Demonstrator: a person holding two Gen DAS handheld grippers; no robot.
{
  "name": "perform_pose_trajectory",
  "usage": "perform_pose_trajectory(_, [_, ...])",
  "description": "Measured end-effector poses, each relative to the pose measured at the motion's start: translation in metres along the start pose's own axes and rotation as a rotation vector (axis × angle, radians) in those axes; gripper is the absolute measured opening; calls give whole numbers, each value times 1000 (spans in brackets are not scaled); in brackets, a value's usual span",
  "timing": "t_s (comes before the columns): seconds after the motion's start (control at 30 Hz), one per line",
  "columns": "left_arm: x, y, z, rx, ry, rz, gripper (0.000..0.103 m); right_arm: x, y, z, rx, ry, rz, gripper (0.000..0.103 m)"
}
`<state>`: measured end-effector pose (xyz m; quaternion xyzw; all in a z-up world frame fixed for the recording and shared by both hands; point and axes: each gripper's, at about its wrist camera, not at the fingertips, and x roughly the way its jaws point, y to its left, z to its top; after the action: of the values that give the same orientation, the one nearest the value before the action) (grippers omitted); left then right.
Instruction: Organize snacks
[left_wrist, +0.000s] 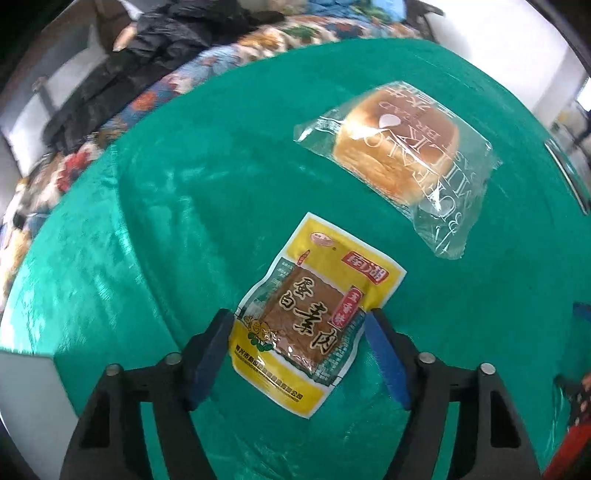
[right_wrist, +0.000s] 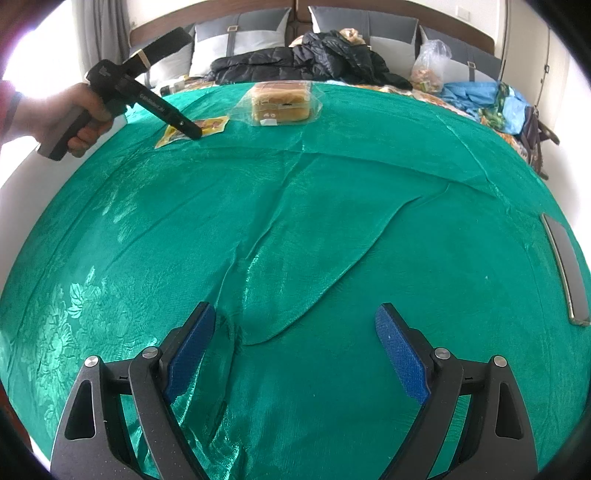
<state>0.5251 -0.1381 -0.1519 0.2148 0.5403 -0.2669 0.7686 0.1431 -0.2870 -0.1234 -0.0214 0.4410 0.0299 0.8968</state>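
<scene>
A yellow snack packet (left_wrist: 312, 314) with a brown square and Chinese print lies flat on the green cloth (left_wrist: 166, 221). My left gripper (left_wrist: 299, 317) is open, its blue pads on either side of the packet's near half, just above it. A wrapped bread loaf (left_wrist: 395, 162) in clear plastic lies beyond it to the right. In the right wrist view the packet (right_wrist: 207, 127) and the bread (right_wrist: 280, 103) lie at the far side, with the left gripper (right_wrist: 194, 133) over the packet. My right gripper (right_wrist: 295, 325) is open and empty over the near cloth.
The green cloth (right_wrist: 295, 221) covers a bed and is wrinkled in the middle. A dark flat device (right_wrist: 565, 273) lies at its right edge. Black jackets (right_wrist: 314, 62), a plastic bag (right_wrist: 428, 70) and blue clothes (right_wrist: 480, 96) lie beyond the cloth by the headboard.
</scene>
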Motion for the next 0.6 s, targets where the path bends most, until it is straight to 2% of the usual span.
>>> perform_pose_trajectory(0.07, [-10, -14, -8, -61, -22, 29, 43, 0, 0, 0, 2, 0, -1, 91])
perform_pose_trajectory(0.1, [-15, -14, -12, -110, -36, 41, 24, 0, 0, 0, 3, 0, -1, 91])
perform_pose_trajectory(0.13, [-19, -11, -17, -163, -39, 37, 12, 1, 1, 1, 3, 0, -2, 91])
perform_pose_trajectory(0.17, [-20, -9, -24, -208, -25, 38, 7, 1, 1, 1, 4, 0, -2, 91])
perform_pose_trajectory(0.27, [-22, -1, -44, -308, 6, -10, 6, 1, 1, 1, 4, 0, -2, 91])
perform_pose_trajectory(0.3, [-23, 1, -46, -315, 17, -43, 7, 1, 1, 1, 4, 0, -1, 91])
perform_pose_trajectory(0.37, [-26, 2, -46, -300, 35, -122, 26, 1, 1, 1, 4, 0, -2, 91])
perform_pose_trajectory(0.43, [-32, 2, -38, -224, 19, -53, 87, 1, 1, 1, 4, 0, -2, 91])
perform_pose_trajectory(0.47, [-35, 1, -31, -164, -3, -13, 92, 1, 1, 1, 4, 0, -2, 91])
perform_pose_trajectory(0.53, [-38, -4, -17, 8, -39, 57, 92, 1, 1, 1, 4, 0, -2, 91])
perform_pose_trajectory(0.6, [-30, -7, -3, 167, -34, 129, 92, 1, 1, 1, 4, 0, -2, 91])
